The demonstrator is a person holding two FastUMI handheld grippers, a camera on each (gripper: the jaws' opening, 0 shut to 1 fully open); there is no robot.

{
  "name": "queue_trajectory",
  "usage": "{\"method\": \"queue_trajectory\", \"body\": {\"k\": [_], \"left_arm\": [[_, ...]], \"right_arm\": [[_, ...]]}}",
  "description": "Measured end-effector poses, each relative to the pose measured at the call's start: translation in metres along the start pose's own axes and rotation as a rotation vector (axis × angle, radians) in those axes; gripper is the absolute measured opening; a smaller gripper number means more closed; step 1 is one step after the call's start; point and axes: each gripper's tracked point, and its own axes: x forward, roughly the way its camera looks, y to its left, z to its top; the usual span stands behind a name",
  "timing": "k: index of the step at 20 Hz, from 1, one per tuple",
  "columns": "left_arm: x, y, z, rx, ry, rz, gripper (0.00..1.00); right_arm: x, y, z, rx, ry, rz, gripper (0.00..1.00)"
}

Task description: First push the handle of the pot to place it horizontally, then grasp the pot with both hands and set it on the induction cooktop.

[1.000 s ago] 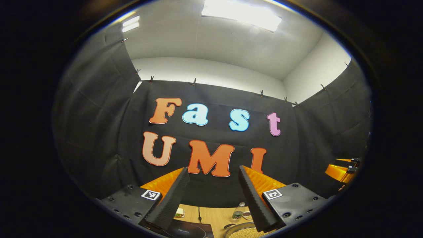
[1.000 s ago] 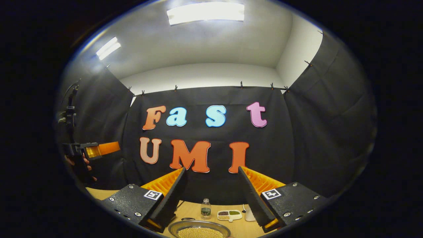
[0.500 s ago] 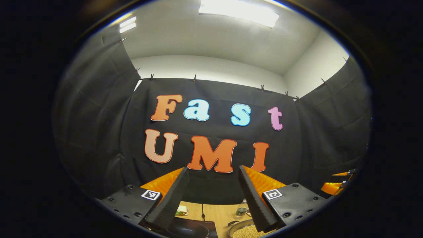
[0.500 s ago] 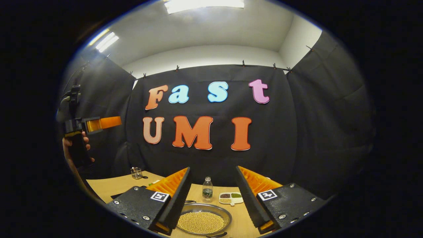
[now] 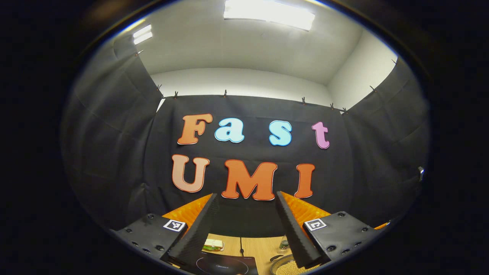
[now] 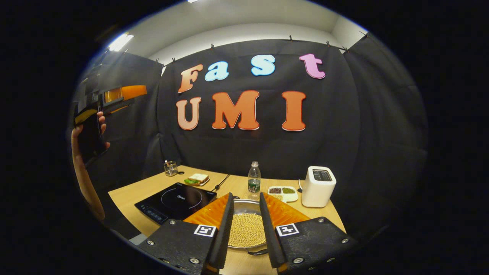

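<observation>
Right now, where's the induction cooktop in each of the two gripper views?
Left gripper view: the induction cooktop lies at the bottom edge, between the left gripper's fingers.
Right gripper view: it lies lower left of centre on the table.
Shared landmark: the pot of beans just right of it.

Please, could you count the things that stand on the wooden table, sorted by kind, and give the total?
Pot with beans: 1
Induction cooktop: 1
Toaster: 1
Water bottle: 1
Divided dish of beans: 1
Sandwich on a plate: 1
Small glass cup: 1
Total: 7
</observation>
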Motion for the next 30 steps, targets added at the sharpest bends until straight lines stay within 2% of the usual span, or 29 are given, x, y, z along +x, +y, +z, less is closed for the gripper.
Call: {"method": "queue_trajectory", "body": {"k": [3,7,10,20,26,30], "left_arm": [[0.0,-0.002,-0.004,0.001,0.011,-0.006,0.96],[-0.001,0.001,-0.007,0.001,0.014,0.007,0.98],[-0.004,0.003,-0.002,0.0,0.0,0.007,0.97],[-0.01,0.01,-0.002,0.021,-0.021,0.032,0.97],[-0.012,0.025,-0.005,0.013,-0.022,0.053,0.97],[-0.013,0.039,-0.009,0.011,-0.017,0.068,0.97]], "right_arm": [[-0.003,0.01,-0.034,0.002,0.095,0.056,0.29],[-0.007,0.015,-0.079,0.064,0.222,0.11,0.1],[-0.008,0.01,-0.108,0.102,0.307,0.107,0.0],[-0.01,0.033,-0.196,0.185,0.569,0.184,0.0],[0.003,0.031,-0.229,0.273,0.719,0.128,0.0],[0.018,0.024,-0.232,0.324,0.756,0.077,0.0]]}}
